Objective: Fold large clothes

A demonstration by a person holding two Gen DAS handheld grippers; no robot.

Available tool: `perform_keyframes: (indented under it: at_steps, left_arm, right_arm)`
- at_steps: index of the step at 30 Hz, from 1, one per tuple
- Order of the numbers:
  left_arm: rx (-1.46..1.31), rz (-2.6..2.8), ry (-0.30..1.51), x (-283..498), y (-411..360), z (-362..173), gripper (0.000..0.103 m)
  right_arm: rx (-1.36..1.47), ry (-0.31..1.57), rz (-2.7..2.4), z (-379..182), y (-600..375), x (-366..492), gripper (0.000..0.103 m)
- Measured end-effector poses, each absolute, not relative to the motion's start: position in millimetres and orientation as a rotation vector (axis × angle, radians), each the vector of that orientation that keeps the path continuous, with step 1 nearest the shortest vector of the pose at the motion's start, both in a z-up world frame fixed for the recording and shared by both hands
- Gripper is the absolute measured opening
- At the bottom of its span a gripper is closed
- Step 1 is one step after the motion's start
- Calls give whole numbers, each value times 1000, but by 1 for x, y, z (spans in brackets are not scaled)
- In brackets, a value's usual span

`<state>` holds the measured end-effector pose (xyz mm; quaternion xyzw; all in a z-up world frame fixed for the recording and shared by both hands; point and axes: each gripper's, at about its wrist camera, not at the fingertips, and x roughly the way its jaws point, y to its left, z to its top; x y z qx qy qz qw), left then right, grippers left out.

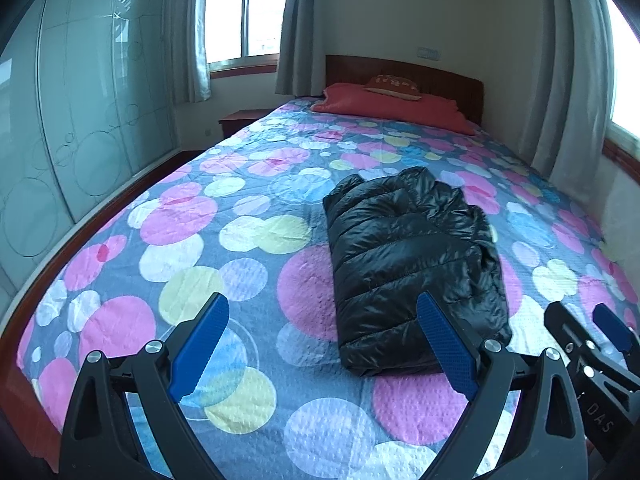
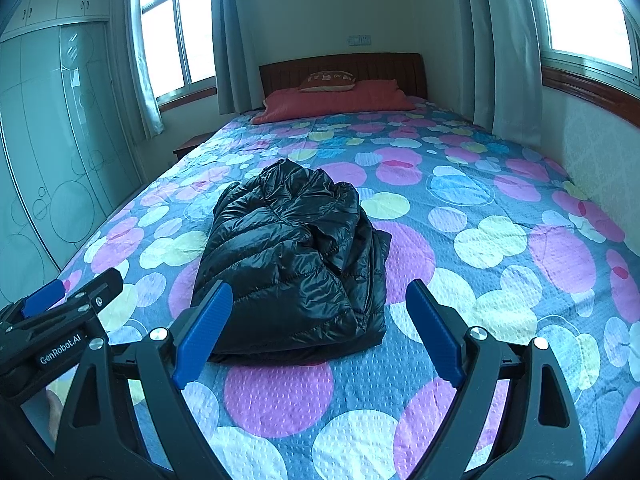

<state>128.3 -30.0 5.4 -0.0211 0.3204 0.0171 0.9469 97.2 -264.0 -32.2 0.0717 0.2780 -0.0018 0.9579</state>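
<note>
Left gripper [image 1: 324, 344] fingers spread, right gripper [image 2: 320, 336] fingers spread, folded black jacket [image 2: 296, 256] just ahead on bed [image 2: 500, 216], untouched

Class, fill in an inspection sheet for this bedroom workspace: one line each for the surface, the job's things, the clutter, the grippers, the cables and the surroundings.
Surface: bed with a spotted bedspread, lying flat.
Job's things: black puffer jacket, already folded into a compact bundle, resting mid-bed.
Clutter: red pillow with a small cushion on it, at the headboard; nothing else seen on the bed.
Grippers: left gripper open, empty, short of the jacket; right gripper open, empty, likewise.
Cables: nothing seen.
Surroundings: wardrobe with glass sliding doors on the left, curtained windows, a nightstand beside the bed.
</note>
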Motion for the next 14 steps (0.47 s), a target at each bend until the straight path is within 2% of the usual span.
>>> perform_keyframes:
  at_steps: [9,11,14]
  left_arm:
    - [-9,54,649,140,-34,-4,95]
    - [-19,43,684,148,-32,-11,95]
    - [-50,72,755,166,-16,-31,95]
  right_arm:
    - [150,573,-7,-39,-272,105,88]
    - [160,574,-19,-42,-282,107,93]
    - [174,591,-55,-53,-303,114,94]
